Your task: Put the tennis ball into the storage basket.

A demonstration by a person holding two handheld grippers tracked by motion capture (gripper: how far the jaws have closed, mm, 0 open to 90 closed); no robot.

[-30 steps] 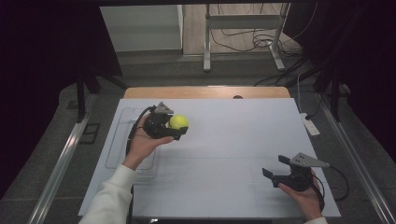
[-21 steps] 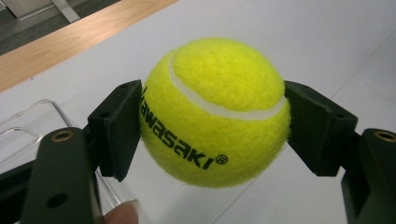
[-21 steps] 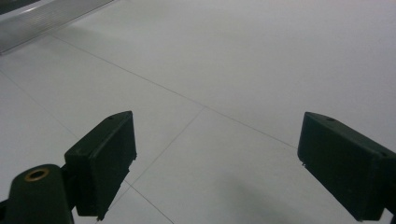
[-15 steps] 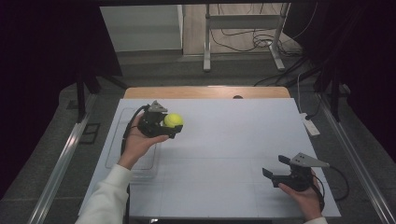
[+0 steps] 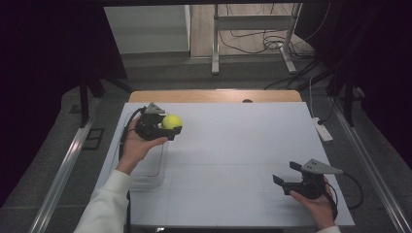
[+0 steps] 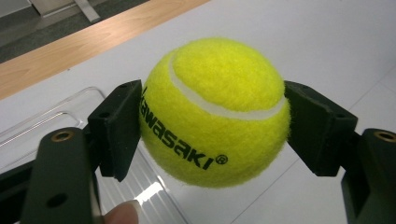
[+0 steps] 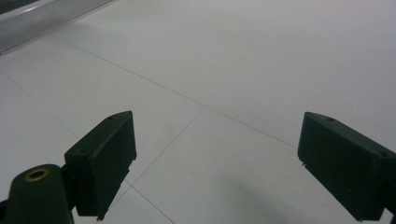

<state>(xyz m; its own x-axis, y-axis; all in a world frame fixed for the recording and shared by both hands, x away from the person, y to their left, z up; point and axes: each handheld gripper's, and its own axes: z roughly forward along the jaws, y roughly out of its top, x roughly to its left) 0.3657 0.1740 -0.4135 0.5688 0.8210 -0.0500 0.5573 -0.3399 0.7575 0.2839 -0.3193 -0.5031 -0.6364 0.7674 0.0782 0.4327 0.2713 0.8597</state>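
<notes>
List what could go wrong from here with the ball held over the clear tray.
1. The left tongs pinch the tennis ball only at its two sides; the round felt could slip out.
2. Released here, it might bounce off the shallow clear tray and roll across the table.
3. The right tongs rest open and far off, unable to catch it.

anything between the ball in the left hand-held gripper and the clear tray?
Nothing visible. The left hand-held gripper clamps the tennis ball above the clear tray, whose bare floor lies just below.

Ball at table's left, above the tray
The tennis ball (image 5: 172, 121) sits between the left gripper (image 5: 167, 127) jaws over the clear tray (image 5: 145, 171); the right gripper (image 5: 286, 174) is well apart, near right.
</notes>
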